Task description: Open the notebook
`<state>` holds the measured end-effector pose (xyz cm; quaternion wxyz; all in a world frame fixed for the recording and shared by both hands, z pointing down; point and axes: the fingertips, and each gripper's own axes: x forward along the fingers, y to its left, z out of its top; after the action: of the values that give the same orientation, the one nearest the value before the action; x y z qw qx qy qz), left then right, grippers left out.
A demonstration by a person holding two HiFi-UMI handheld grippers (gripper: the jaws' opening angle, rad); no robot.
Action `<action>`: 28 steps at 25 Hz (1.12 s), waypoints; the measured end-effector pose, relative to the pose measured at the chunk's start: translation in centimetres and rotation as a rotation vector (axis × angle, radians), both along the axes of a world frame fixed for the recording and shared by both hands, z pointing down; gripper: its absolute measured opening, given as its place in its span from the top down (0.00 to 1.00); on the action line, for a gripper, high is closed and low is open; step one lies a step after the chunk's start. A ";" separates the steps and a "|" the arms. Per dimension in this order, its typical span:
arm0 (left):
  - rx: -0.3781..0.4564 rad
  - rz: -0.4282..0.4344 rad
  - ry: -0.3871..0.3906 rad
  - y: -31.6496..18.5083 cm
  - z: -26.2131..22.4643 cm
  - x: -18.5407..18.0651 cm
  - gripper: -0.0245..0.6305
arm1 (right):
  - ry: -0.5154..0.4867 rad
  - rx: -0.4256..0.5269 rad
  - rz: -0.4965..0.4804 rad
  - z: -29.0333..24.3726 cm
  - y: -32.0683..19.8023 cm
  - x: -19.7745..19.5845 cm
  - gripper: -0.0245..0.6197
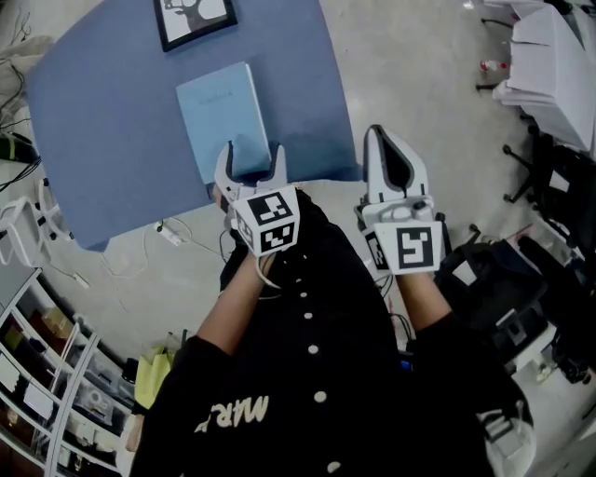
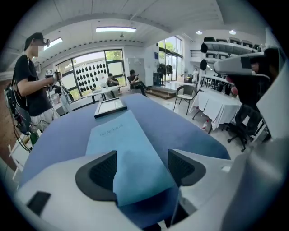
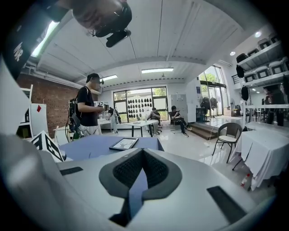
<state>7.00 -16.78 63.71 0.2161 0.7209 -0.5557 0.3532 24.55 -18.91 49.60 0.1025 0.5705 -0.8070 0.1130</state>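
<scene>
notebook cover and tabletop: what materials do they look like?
Notebook: pale blue cover with a matte finish, likely card or laminated paper. It lies flat, shows no glare and carries a faint printed title.
Table: darker blue, uniform matte top. It looks like cloth or felt but could be laminate; nothing visible settles it.

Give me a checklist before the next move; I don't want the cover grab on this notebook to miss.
1. Notebook closed, flat on the table: ok.
2. Left gripper open, jaws either side of the notebook's near end: ok.
3. Cover gripped: not ok, jaws stand apart.
4. Right gripper ready to steady the notebook: not ok, shut, empty, off to the table's right.
5. Picture frame apart from the notebook: ok.
6. Spine side: cannot tell.
</scene>
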 end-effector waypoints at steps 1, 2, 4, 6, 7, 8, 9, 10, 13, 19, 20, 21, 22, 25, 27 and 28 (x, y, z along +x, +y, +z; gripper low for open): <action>-0.003 0.002 -0.025 0.0 0.3 0.1 0.44 | -0.001 -0.002 -0.004 0.2 0.0 0.0 0.95; -0.005 0.002 -0.043 0.0 0.6 0.1 0.44 | -0.002 -0.003 -0.007 0.4 0.0 0.0 0.95; -0.002 0.000 -0.054 0.0 0.6 0.1 0.44 | -0.003 -0.006 -0.013 0.6 0.0 -0.2 0.95; 0.006 0.000 -0.039 0.2 0.1 0.2 0.55 | -0.007 -0.007 -0.020 0.6 0.0 -0.5 0.95; 0.012 0.001 -0.024 0.3 -0.3 0.4 0.62 | -0.009 -0.007 -0.024 0.6 0.0 -0.6 0.95; 0.019 0.003 -0.007 0.5 -0.8 0.6 0.69 | -0.011 -0.006 -0.028 0.5 0.0 -0.8 0.95; 0.029 0.004 0.007 0.5 -1.3 0.9 0.80 | -0.012 -0.005 -0.032 0.4 -0.1 -0.9 0.95; 0.040 0.005 0.012 0.6 -1.7 1.0 0.87 | -0.012 -0.002 -0.036 0.3 -0.2 -1.0 0.95; 0.054 -0.001 0.026 0.6 -2.7 0.8 0.91 | -0.017 0.004 -0.044 -0.2 -0.3 -1.1 0.95; 0.085 -0.018 0.087 0.5 -4.9 -0.4 0.95 | -0.004 0.010 -0.057 -0.9 -0.6 -1.7 0.95; 0.097 -0.023 0.104 0.5 -5.6 -0.7 0.95 | -0.003 0.011 -0.060 -1.0 -0.6 -1.9 0.95; 0.111 -0.028 0.122 0.6 -6.4 -1.1 0.95 | -0.005 0.013 -0.063 -1.3 -0.7 -2.0 0.95; 0.124 -0.034 0.142 0.6 -7.3 -1.6 0.95 | -0.005 0.016 -0.067 -1.5 -0.7 -2.2 0.95; 0.168 -0.063 0.198 1.0 -10.3 -4.0 0.95 | 0.007 0.014 -0.078 -2.0 -0.5 -3.0 0.95; 0.197 -0.090 0.215 1.4 -11.9 -6.6 0.95 | 0.009 0.012 -0.085 -2.2 -0.5 -4.1 0.95; 0.207 -0.107 0.220 1.5 -12.5 -8.1 0.95 | 0.009 0.013 -0.090 -2.3 -0.6 -4.7 0.95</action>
<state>-1.05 -15.27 51.24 0.2186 0.7432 -0.5996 0.2010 19.81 -19.48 47.30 0.1072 0.5347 -0.8322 0.1004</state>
